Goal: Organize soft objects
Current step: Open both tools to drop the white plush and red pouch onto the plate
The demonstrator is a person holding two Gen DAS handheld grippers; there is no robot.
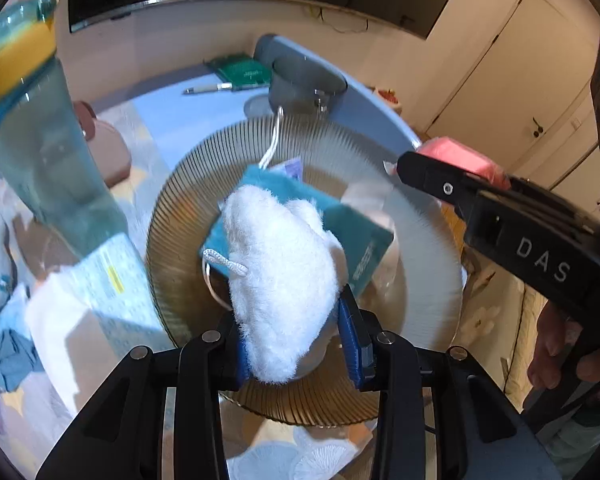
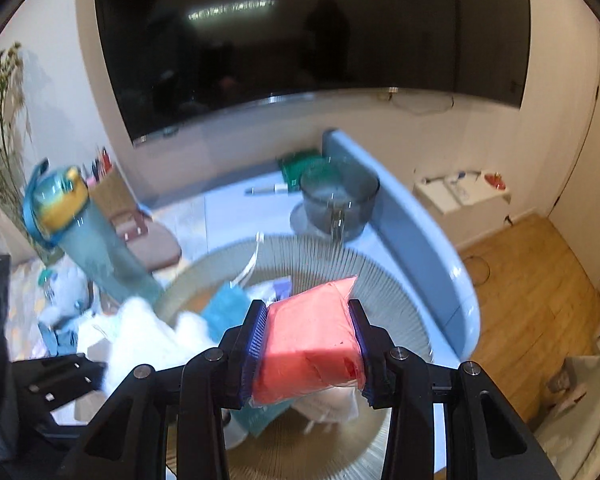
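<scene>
**Two soft things held over the ribbed dish**

Two claws, each with a load. From my left wrist, the left claw (image 1: 296, 344) is closed on a white fluffy pouch (image 1: 284, 272), the blue pads pressed into its lower end so that the pile bulges out past them. A white cord loop hangs from its left side. I hold it low over the ribbed glass dish (image 1: 432, 248), which I take to be the collecting place, since a teal cloth pouch (image 1: 352, 232) with its own white drawstring already lies in the middle of it. Across the right of this view comes my right claw (image 1: 404, 170), carrying something pink above the dish's far rim. A tall teal water bottle (image 1: 48, 168) stands to the left, a grey glass bowl (image 1: 304, 80) just behind the dish, both on the pale blue worktop (image 1: 188, 116).

From my right wrist, the right claw (image 2: 308, 344) is clamped across a pink wrapped packet (image 2: 312, 340); the clear wrapper crinkles at the pads and the block sits square between them, gripped on its flat sides so it should not twist. It hangs over the dish with the teal pouch below and left. The white pouch shows at lower left, blurred. My judgement is that both loads are about to be put down in the dish.
</scene>
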